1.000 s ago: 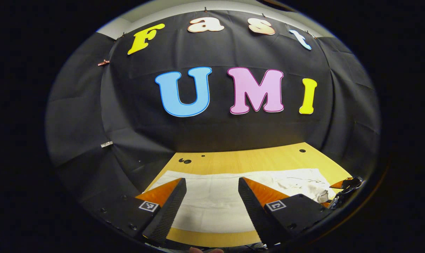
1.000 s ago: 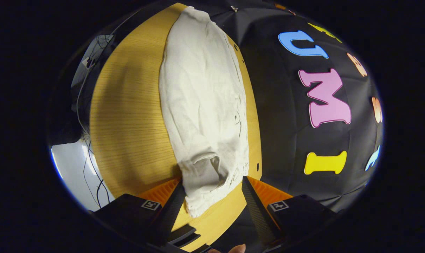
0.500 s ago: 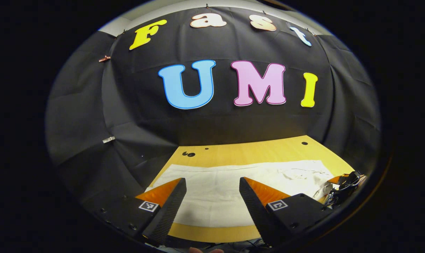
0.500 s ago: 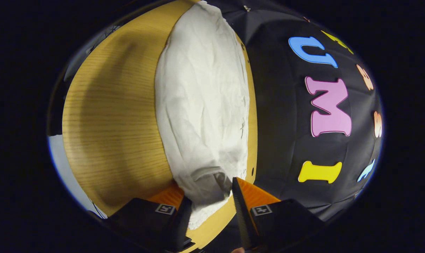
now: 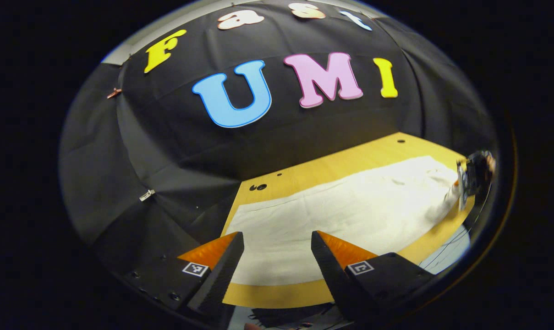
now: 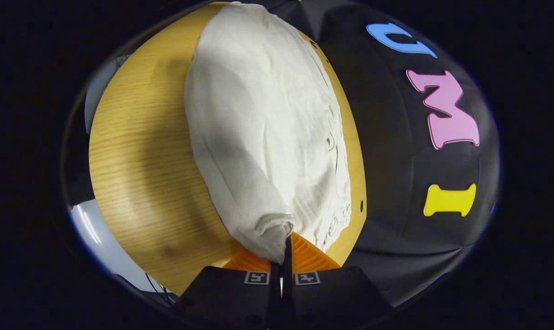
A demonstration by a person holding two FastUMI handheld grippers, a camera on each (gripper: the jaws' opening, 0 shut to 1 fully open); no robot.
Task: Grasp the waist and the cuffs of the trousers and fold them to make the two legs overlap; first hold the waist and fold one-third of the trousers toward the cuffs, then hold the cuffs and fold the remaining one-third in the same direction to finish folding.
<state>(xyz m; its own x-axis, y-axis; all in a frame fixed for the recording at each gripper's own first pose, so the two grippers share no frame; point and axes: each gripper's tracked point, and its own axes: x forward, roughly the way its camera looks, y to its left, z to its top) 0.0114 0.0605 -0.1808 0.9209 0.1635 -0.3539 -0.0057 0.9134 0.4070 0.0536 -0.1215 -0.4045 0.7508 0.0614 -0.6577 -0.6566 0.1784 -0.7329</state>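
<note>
The trousers (image 6: pixel 263 137) lie full length on the worktop (image 6: pixel 139 151), nothing folded yet. The right hand-held gripper (image 6: pixel 282 256) has the waist end pinched; the left hand-held gripper (image 5: pixel 277 256) hangs spread over the cuff end, so every fold is left.

One pair of trousers (image 6: pixel 263 137), one table (image 6: pixel 134 151), two grippers (image 5: pixel 277 256)

Matt creased white cloth trousers (image 6: pixel 263 133), smooth wood-grain tabletop (image 6: pixel 139 156), matt black cloth wall (image 5: pixel 176 151)
</note>
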